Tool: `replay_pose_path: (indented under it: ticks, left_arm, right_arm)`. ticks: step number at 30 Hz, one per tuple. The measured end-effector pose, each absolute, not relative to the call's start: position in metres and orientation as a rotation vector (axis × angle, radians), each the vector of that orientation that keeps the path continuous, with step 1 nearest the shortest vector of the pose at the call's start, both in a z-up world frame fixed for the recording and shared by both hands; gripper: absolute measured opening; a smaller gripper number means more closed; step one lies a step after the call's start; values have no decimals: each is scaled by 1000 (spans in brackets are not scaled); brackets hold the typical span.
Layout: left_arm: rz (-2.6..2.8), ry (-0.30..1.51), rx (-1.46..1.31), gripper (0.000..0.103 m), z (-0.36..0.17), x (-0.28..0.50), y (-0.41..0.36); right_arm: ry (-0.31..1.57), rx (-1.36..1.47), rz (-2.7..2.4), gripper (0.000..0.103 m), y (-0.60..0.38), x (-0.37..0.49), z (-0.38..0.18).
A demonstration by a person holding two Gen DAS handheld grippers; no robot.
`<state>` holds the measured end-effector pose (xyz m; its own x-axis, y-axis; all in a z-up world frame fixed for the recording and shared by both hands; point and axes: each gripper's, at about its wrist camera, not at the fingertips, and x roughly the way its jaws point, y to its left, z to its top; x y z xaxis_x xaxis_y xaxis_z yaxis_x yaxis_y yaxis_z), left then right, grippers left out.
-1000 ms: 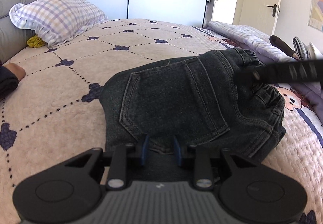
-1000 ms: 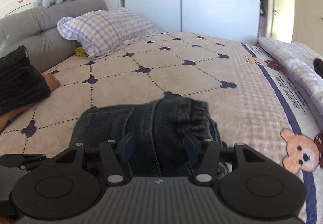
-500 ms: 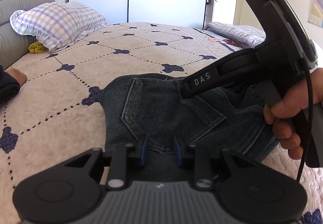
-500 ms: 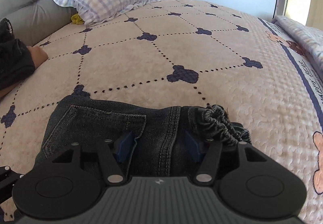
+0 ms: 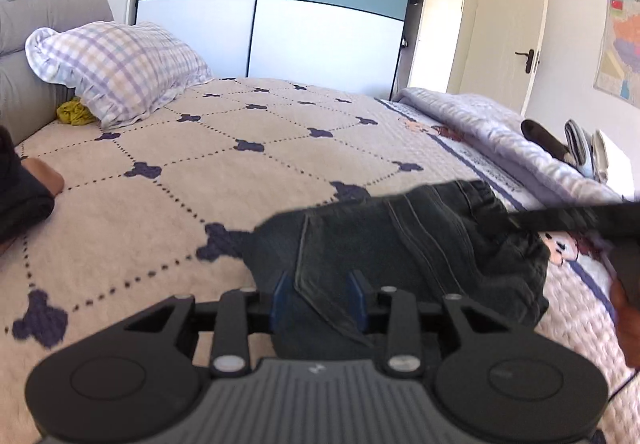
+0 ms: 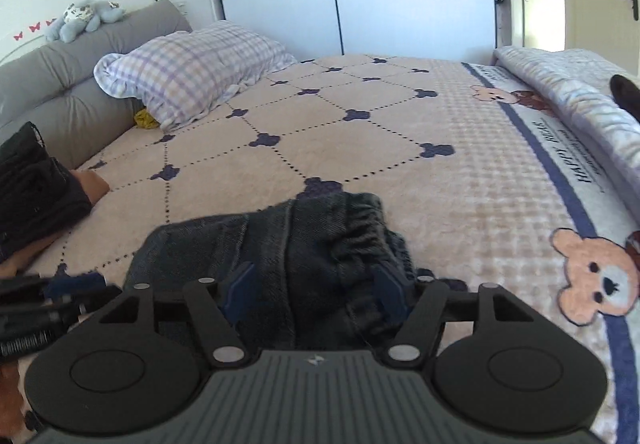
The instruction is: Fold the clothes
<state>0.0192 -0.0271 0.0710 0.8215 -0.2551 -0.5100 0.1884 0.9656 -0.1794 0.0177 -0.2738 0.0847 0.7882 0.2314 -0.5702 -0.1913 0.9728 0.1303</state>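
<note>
1. Folded dark denim jeans (image 5: pixel 400 244) lie on the pink quilted bedspread (image 5: pixel 192 180), near the bed's foot-side edge closest to both cameras, well apart from the headboard end.
2. Left gripper (image 5: pixel 319 298): its blue fingertips (image 5: pixel 280 296) sit narrowly spaced with a fold of the jeans between them, pinching the denim at the near edge by the back pocket.
3. Right gripper (image 6: pixel 316 294): its blue fingertips (image 6: pixel 240 284) stand wider apart, straddling the gathered elastic waistband (image 6: pixel 360 228) of the jeans (image 6: pixel 280 244); denim fills the gap, but whether the pads press on it cannot be told.
4. In the left wrist view, the right gripper's dark body crosses above the waistband side of the jeans; the image there is blurred.
5. A checked pillow (image 5: pixel 116 68) rests at the headboard corner of the bed, with a small yellow cloth (image 5: pixel 74 112) tucked just beside it.
6. A rolled lilac blanket (image 5: pixel 480 124) runs along the bed's right edge.
7. A plush toy (image 6: pixel 82 18) sits on top of the grey headboard (image 6: pixel 80 84).
8. Bear prints (image 6: pixel 596 276) border the bedspread (image 6: pixel 400 124) on its right side.
</note>
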Motion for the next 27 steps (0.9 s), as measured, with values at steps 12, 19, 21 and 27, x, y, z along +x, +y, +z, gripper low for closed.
replay_pose_path:
  ticks: [12,19,21,27]
  left_arm:
    - [-190,622,-100,34,38,44,-53]
    - [-150,644,-77,53,53,-7,-40]
    - [-157,611,-58,53,56,-22,-37]
    - [-131,678,-36,54,35,-18,-41]
  right_arm:
    - [625,-55,157,87,-262,19,28]
    - [560,10,203,86,-279,-13,46]
    - [544,85,183,87,-290,-28,52]
    - [721,313,189,103,-318,-16,-1]
